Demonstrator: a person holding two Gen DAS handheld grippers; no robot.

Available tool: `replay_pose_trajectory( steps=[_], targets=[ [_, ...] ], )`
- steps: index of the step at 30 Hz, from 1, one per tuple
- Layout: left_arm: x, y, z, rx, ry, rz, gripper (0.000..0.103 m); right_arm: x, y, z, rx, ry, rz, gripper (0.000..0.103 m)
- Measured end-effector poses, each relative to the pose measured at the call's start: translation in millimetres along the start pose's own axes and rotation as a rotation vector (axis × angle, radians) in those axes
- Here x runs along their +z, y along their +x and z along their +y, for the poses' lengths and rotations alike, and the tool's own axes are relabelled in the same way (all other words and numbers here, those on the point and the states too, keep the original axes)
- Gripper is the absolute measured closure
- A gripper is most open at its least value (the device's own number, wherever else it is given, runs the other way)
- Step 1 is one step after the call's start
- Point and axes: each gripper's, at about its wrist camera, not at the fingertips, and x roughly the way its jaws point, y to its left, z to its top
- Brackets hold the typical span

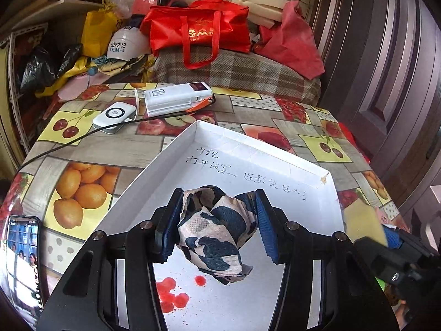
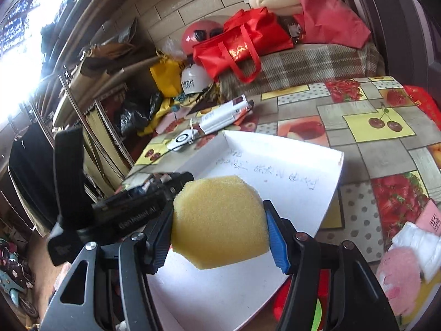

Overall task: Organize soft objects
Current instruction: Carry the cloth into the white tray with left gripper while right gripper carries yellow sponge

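Soft things are going into the white box [image 1: 275,149], a shallow cardboard tray lying on the fruit-patterned tablecloth [image 1: 82,149], with handwriting across its floor and red stains [image 1: 171,295] at the near end. It is by far the biggest player here, and both loads hang over it.

Next in size, the yellow sponge [image 2: 220,220]: the right gripper [image 2: 220,222] has it clamped between its blue pads, the foam bulging a little at each side, held over the box's near right part. The left gripper's black body sits just beside it on the left, so the two tools are crowding one another.

Smaller, the camouflage cloth [image 1: 217,234], a crumpled blue-and-cream wad, is pinched in the left gripper [image 1: 217,229] above the middle of the box, one loose corner dangling toward the stains.

To my eye the step in hand is the drop. It would go best if each tool came low over bare floor before letting go, the cloth toward the far end and clear of the stains, the sponge kept to its own side so neither piece lands on the rim. The cloth may cling to a pad, so a clean, wide release matters.

Away on the cloth lie a white power bank [image 1: 179,99] and a phone [image 1: 23,264].
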Motion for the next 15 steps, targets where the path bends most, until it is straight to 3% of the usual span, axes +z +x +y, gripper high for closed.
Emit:
replay_pose_trajectory(
  steps=[6, 9, 11, 13, 15],
  targets=[
    [1, 0, 6, 0.038, -0.014, 0.000, 0.052, -2, 2, 2, -0.020, 0.004, 0.005, 0.040],
    [2, -1, 9, 0.061, -0.025, -0.009, 0.044, -4, 4, 4, -0.032, -0.009, 0.005, 0.037],
    [2, -4, 11, 0.097, -0.036, -0.033, 0.018, -5, 6, 5, -0.033, -0.014, 0.016, 0.022],
    [3, -10, 13, 0.139, -0.039, -0.084, 0.002, -7, 7, 5, -0.028, -0.014, 0.019, 0.017],
    [4, -18, 16, 0.165, -0.040, -0.144, 0.000, -9, 6, 6, -0.036, -0.022, 0.007, 0.016]
  ],
)
